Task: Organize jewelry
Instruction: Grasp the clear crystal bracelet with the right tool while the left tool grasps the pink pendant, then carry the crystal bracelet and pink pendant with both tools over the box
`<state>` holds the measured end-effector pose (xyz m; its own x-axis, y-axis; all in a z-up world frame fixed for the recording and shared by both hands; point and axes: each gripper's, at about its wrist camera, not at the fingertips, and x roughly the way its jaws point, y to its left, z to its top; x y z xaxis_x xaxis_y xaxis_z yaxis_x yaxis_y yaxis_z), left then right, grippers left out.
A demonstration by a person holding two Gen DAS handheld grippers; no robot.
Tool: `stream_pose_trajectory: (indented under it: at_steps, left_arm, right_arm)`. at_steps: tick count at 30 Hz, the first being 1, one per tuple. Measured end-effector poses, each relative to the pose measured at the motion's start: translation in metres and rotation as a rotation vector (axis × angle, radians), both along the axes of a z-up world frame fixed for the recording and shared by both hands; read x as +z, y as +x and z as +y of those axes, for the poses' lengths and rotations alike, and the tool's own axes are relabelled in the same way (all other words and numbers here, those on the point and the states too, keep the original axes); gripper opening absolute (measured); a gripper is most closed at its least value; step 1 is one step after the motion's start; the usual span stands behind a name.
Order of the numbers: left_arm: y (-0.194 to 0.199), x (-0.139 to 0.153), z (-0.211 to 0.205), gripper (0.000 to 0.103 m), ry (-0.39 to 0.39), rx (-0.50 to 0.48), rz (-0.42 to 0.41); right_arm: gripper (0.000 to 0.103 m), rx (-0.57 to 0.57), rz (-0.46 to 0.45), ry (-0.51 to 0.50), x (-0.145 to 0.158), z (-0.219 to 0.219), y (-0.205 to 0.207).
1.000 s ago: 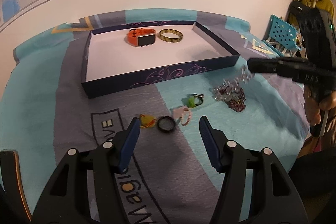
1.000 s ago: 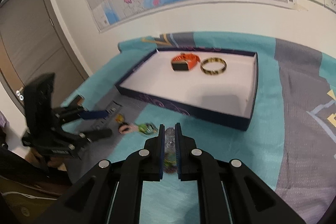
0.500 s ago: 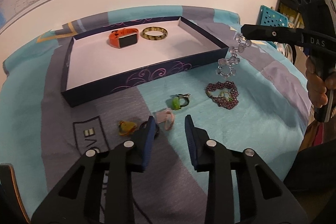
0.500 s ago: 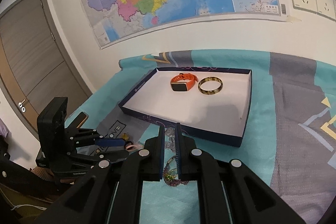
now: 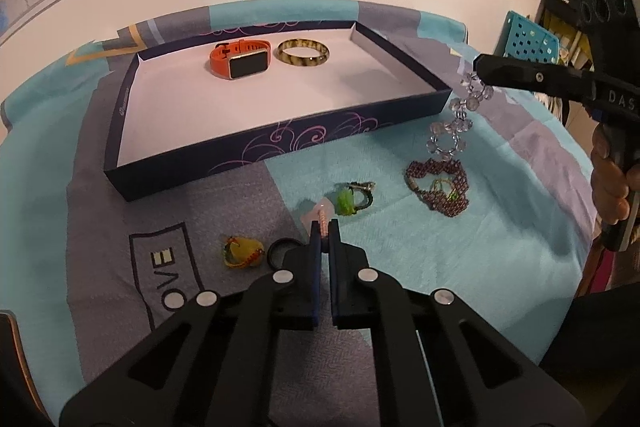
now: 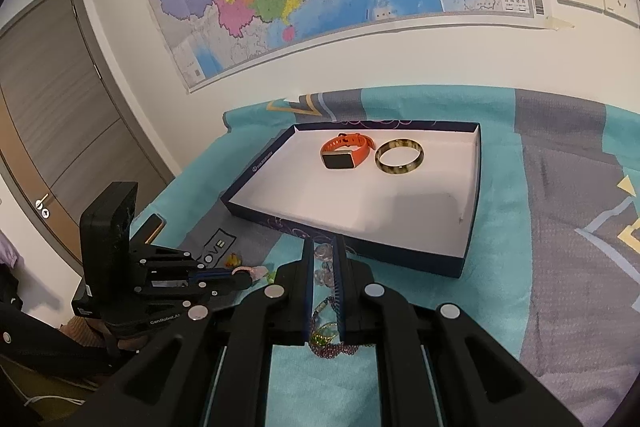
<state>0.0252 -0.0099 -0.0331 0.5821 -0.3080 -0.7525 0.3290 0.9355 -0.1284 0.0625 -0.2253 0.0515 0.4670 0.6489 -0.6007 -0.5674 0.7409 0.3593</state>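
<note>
My left gripper (image 5: pixel 325 227) is low over the cloth, its jaws closing, and the pads press on a pink bead bracelet (image 5: pixel 321 217). My right gripper (image 6: pixel 324 243) is shut on a clear crystal bracelet (image 6: pixel 323 254). That bracelet (image 5: pixel 458 107) dangles in the air just off the near right corner of the dark blue tray (image 5: pixel 280 147). Inside the white-floored tray lie an orange watch (image 5: pixel 240 61) and a tortoiseshell bangle (image 5: pixel 303 51), side by side at the back.
On the teal and grey cloth lie a green ring (image 5: pixel 347 201), a purple bead necklace (image 5: pixel 440 187), a yellow charm (image 5: pixel 240 251) and a black ring (image 5: pixel 280 251). A wall with a map stands behind the tray. A blue basket (image 5: pixel 528 39) is at the right.
My left gripper went from wide open to closed on the pink bracelet. The right gripper rose, lifting the crystal bracelet off the purple necklace toward the tray's corner.
</note>
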Motion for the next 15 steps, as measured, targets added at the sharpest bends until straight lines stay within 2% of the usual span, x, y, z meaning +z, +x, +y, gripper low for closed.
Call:
stream_pose_trajectory:
  at_steps: [15]
  left_arm:
    - [0.009,0.03,0.011,0.004,-0.066,0.006,-0.048]
  right_arm:
    - [0.008,0.001,-0.039,0.013,0.018,0.007,0.016]
